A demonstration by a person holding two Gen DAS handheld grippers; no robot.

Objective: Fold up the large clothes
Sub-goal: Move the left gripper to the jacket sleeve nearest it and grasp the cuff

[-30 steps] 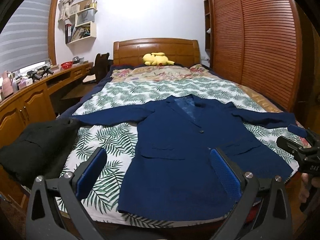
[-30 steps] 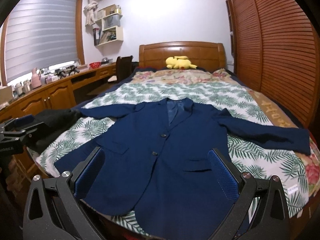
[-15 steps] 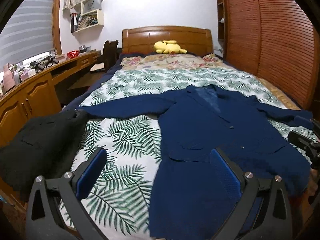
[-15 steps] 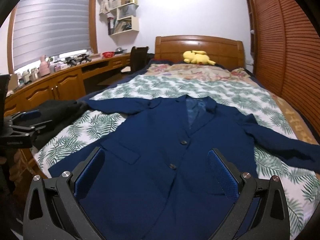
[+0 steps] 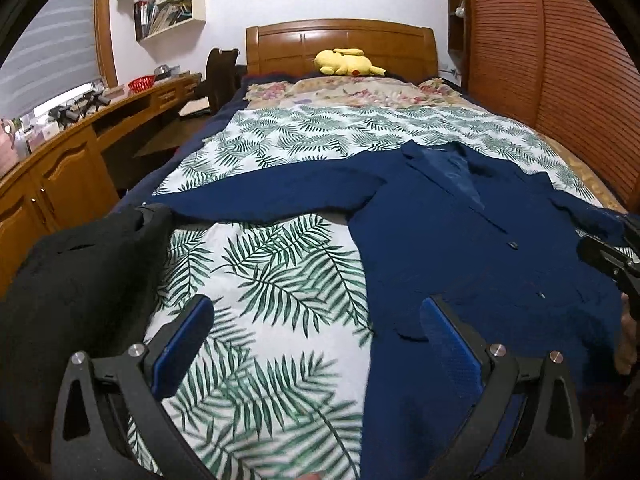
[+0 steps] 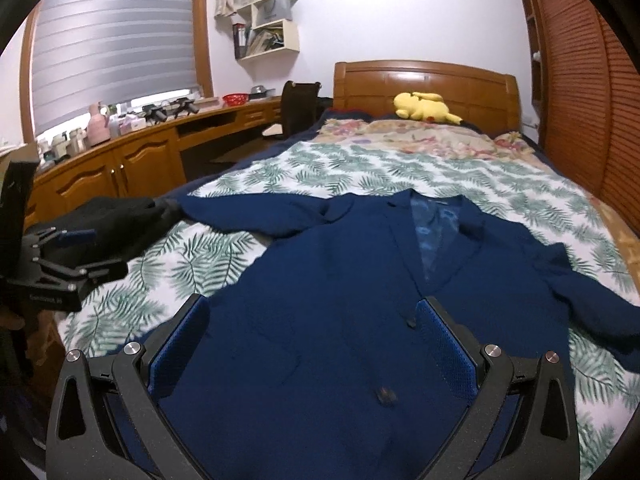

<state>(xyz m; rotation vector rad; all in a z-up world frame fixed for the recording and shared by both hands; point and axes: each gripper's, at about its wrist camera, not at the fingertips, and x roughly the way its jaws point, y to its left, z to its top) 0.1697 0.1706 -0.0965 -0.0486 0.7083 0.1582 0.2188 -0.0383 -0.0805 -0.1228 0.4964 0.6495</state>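
A navy blue blazer (image 6: 352, 280) lies flat and face up on the bed, buttoned, with both sleeves spread out to the sides; it also shows in the left wrist view (image 5: 460, 240). My left gripper (image 5: 316, 344) is open and empty over the leaf-print cover, by the blazer's left edge. My right gripper (image 6: 312, 344) is open and empty, low over the blazer's front near its buttons. Each gripper shows at the edge of the other's view.
A black garment (image 5: 80, 280) lies at the bed's left front corner. The bed has a leaf-print cover (image 5: 280, 272), a wooden headboard (image 6: 424, 80) and a yellow plush toy (image 6: 424, 106). A wooden desk and cabinets (image 6: 132, 168) run along the left. A louvred wardrobe (image 5: 560, 60) stands on the right.
Both grippers have moved forward and lower over the bed. The left one has drifted left of the blazer, the right one has come over its front. Both stay open.
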